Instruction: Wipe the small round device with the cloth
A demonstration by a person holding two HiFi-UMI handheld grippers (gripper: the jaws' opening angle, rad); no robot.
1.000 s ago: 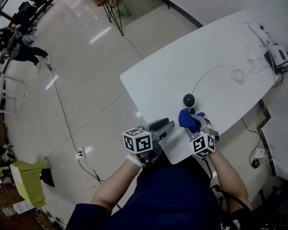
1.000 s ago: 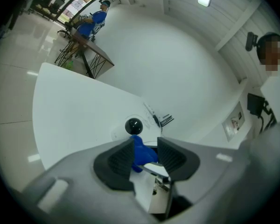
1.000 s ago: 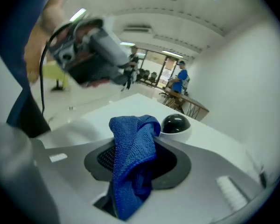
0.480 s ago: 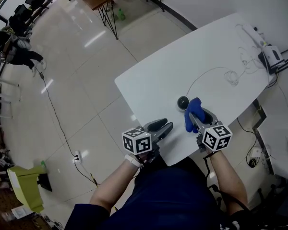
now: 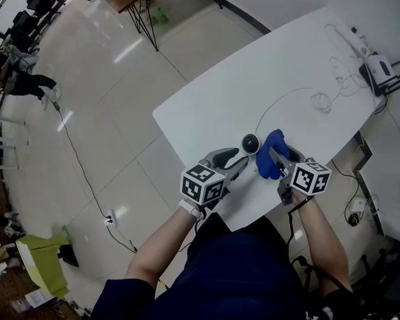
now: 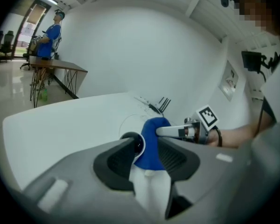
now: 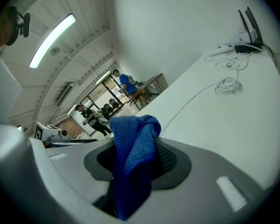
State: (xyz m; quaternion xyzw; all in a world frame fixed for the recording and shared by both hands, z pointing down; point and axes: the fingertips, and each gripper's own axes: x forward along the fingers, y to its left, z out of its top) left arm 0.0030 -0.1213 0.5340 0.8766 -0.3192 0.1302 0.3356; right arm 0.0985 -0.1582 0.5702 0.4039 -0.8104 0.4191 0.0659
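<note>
Cloth (image 5: 267,163) pinched in the right gripper (image 5: 278,154) sits just beside the small round device (image 5: 251,143), at its 4 o'clock on the tabletop (image 5: 287,65); the left gripper (image 5: 240,159), jaws spread and empty, hovers at 7 o'clock.

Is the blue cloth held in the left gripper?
No, the cloth is pinched between the jaws of the right gripper, as the right gripper view shows plainly.
</note>
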